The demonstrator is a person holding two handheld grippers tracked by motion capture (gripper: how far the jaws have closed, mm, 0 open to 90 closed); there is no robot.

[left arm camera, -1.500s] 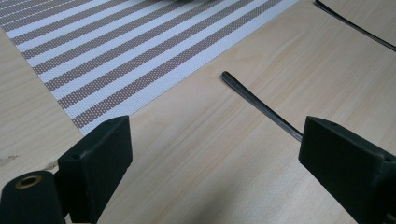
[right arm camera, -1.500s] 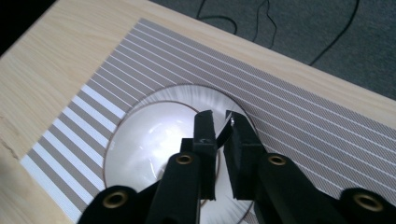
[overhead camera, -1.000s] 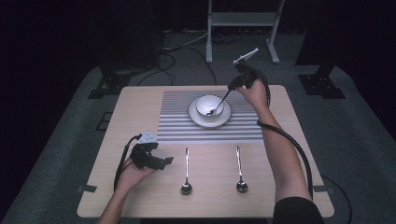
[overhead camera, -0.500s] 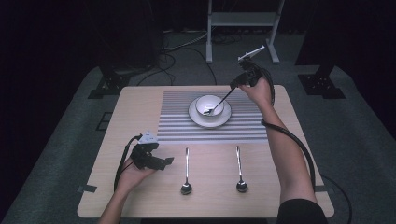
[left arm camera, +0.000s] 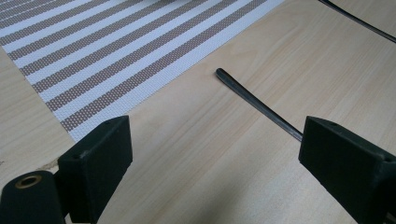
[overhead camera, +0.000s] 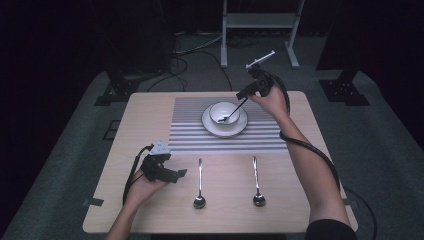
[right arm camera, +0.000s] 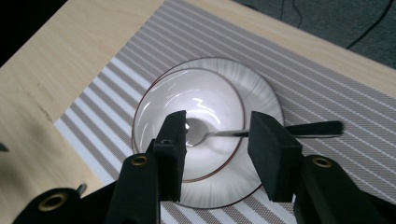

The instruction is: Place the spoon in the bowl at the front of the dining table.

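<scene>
High view: right gripper (overhead camera: 243,95) at 1 o'clock of the bowl (overhead camera: 224,113), jaws just opening, nothing between them. Spoon (overhead camera: 232,115) rests in bowl on plate (overhead camera: 208,125), handle over rim. Left gripper (overhead camera: 181,173) at table's (overhead camera: 300,210) 8 o'clock, jaws apart, empty.

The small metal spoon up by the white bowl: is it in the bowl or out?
In. The small metal spoon lies with its scoop inside the white bowl, handle resting over the rim.

High view overhead; gripper views close, sharing striped mat (overhead camera: 225,135).
</scene>
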